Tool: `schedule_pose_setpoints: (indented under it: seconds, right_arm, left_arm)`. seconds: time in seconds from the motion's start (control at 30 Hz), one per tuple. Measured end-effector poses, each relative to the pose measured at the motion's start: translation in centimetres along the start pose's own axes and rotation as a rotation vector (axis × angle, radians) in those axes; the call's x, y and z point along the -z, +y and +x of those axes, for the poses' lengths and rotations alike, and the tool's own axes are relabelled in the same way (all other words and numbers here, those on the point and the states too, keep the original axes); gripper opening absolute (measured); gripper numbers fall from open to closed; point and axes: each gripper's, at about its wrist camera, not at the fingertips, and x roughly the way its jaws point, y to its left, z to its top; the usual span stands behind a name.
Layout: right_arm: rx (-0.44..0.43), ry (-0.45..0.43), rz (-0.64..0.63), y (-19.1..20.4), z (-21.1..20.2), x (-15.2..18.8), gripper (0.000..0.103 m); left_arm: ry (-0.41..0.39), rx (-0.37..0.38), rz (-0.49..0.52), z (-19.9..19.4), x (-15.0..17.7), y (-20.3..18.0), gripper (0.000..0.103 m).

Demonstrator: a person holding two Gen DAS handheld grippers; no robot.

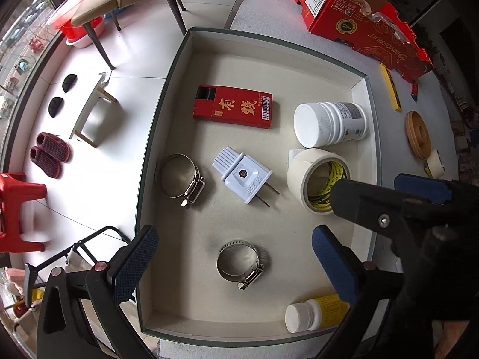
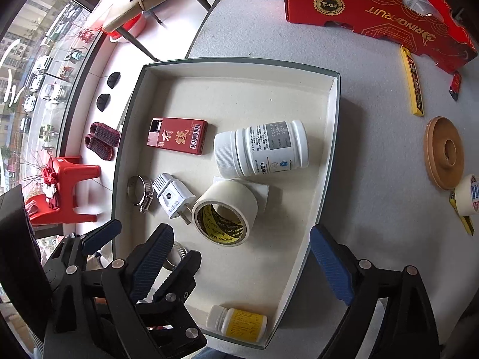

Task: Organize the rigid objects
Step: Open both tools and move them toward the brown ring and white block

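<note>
A shallow cream tray [image 1: 167, 95] holds a red box [image 1: 236, 106], a large white bottle [image 1: 329, 124] on its side, a masking tape roll [image 1: 302, 167], a white plug [image 1: 242, 176] and a large hose clamp [image 1: 179, 176]. A small hose clamp [image 1: 241, 264] lies on the tray floor between the pads of my open left gripper [image 1: 233, 263], untouched. A small yellow-labelled bottle [image 1: 311, 314] lies at the tray's near corner. In the right wrist view my right gripper [image 2: 241, 266] stands open just short of the tape roll [image 2: 224, 209], above the small bottle [image 2: 239, 318], holding nothing.
On the grey table [image 2: 374, 179] right of the tray lie a red fruit carton [image 2: 374, 6], a yellow strip [image 2: 413, 86], a wooden ring [image 2: 444, 152] and a small tape roll [image 2: 468, 194]. Left of the table edge is floor with a chair [image 1: 98, 6] and a red stool [image 1: 18, 209].
</note>
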Motion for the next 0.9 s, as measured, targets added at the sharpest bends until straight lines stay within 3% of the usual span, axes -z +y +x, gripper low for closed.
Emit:
schedule_pose_setpoints:
  seconds: [0.27,0.5,0.67,0.9]
  right_arm:
    - [0.046,-0.039,0.143,-7.6,-2.6,6.6,0.093]
    - [0.153,0.051,0.299,-15.6,-0.8,15.1,0.093]
    - [0.109,0.082,0.361,-17.5,0.3,16.9,0.093]
    - [-0.036,0.045,0.693,-20.0,1.3,15.8,0.093]
  left_arm:
    - [0.040,0.058,0.048,-0.5,1.7,-1.6,0.103]
    - [0.083,0.120,0.151,0.1,2.7,-6.8,0.103]
    - [0.102,0.143,0.191,0.7,2.1,-11.1,0.103]
    - [0.050,0.160,0.061,0.0,-1.6,-14.4,0.103]
